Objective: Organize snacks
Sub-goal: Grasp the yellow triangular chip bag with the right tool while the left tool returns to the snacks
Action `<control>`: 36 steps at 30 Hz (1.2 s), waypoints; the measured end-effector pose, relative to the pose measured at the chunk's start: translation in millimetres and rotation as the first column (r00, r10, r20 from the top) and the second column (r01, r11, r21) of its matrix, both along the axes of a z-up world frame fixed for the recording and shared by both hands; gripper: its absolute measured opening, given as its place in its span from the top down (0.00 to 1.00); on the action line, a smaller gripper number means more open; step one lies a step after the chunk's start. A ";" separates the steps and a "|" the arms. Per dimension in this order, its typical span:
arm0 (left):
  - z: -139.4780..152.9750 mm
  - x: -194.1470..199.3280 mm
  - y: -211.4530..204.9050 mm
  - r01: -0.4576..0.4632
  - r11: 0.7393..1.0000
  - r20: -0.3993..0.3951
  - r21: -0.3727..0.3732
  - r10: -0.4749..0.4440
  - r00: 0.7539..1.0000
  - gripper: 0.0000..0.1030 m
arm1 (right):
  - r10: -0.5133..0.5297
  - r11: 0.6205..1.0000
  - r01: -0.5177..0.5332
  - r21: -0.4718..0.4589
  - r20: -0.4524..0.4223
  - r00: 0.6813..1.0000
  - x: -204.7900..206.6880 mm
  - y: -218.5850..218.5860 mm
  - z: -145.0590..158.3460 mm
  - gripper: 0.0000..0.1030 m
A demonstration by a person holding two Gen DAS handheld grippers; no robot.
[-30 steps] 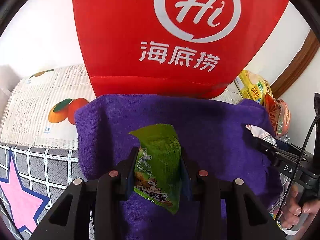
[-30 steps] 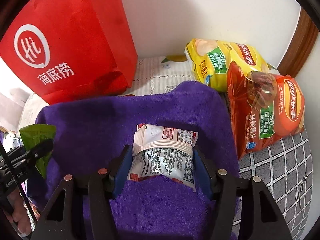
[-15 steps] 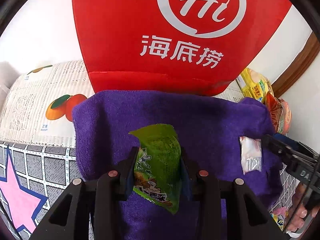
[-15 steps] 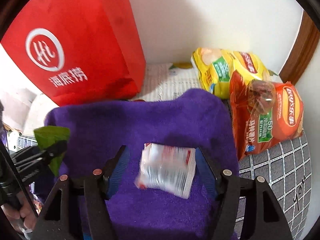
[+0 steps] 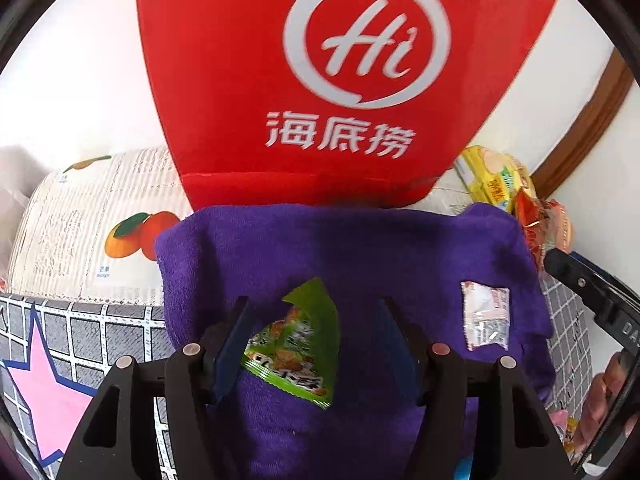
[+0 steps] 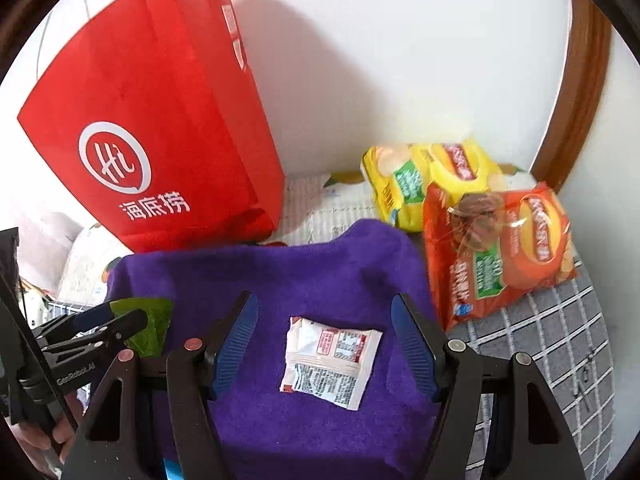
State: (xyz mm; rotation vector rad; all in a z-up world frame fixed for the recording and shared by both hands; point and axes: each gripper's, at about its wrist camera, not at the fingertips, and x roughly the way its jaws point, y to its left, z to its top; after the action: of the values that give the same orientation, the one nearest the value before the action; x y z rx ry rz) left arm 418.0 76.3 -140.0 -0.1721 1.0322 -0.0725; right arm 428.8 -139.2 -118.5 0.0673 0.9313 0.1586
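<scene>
Left tool (image 5: 312, 344): jaws opening, pads standing clear of the green packet (image 5: 298, 354) lying between them on the purple towel (image 5: 360, 252).
Right tool (image 6: 324, 344): jaws parted, gripping nothing; white packet (image 6: 330, 364) is lying flat on the towel between them, long axis running near-to-far.

Towel (image 6: 280, 276): bare middle passable. Red bag (image 6: 160, 120) blocks its far edge; chip bags (image 6: 496, 248) crowd its right side.

Grey grid-patterned surface (image 6: 560, 332) bearing purple towel (image 6: 280, 280), red bag (image 6: 160, 120), yellow chip bag (image 6: 432, 176), orange chip bag (image 6: 500, 248), fruit-printed sheet (image 5: 88, 232).
</scene>
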 end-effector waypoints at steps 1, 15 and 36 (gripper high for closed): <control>4.7 -2.7 -0.7 0.006 1.000 0.013 -0.002 -0.006 1.000 0.41 | -0.010 1.000 0.010 -0.027 0.017 1.000 -2.7 0.8 4.5 0.34; 80.9 -70.8 -28.9 0.104 0.994 0.185 0.041 -0.109 0.977 0.41 | -0.121 0.988 0.130 -0.087 0.099 0.988 -112.1 -82.5 58.0 0.44; 54.3 -199.5 -16.4 0.064 0.998 0.141 -0.009 -0.062 0.988 0.41 | -0.263 0.964 0.266 -0.001 -0.167 0.950 -225.7 -160.7 -59.7 0.39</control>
State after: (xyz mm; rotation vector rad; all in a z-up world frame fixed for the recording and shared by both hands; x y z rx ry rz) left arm 218.5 59.9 -85.7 -0.1451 0.8962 -0.1470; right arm 203.2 -299.9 -178.2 0.2277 1.0774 -0.0874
